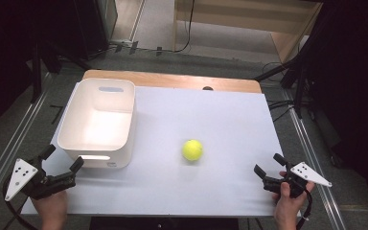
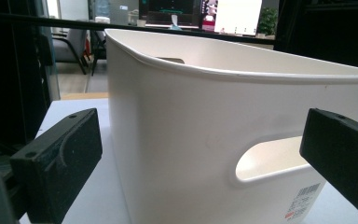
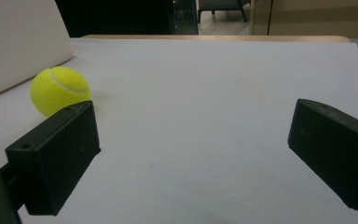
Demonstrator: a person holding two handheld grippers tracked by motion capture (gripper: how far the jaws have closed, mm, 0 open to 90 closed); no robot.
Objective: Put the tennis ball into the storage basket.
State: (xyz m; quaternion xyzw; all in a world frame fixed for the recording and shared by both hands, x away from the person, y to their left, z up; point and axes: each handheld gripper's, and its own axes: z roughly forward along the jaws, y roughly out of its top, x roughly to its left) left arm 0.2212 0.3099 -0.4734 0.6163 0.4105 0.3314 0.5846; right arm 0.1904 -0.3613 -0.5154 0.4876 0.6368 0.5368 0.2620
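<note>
A yellow-green tennis ball (image 1: 192,150) is seen resting on the white sheet that covers the table (image 1: 211,115), a little right of centre and just right of a white plastic bin (image 1: 98,122) that stands at the far left. The right gripper (image 1: 269,171) is held at the near right edge, its jaws spread wide with nothing between them; the ball lies to its far left, well apart from the jaws, and in the right gripper view it is glimpsed beyond the left jaw rather than in the gap. The left gripper (image 1: 63,160) is held at the near left corner, likewise wide open and empty, with the near wall of the bin and its handle slot framed between its jaws. The right gripper is judged the nearer to the ball, with bare sheet lying between them. Being round, the ball offers no long axis, so no particular turn of the jaws seems called for. Its surface looks felted, with a pale curved seam, and it could be expected to roll if nudged.
</note>
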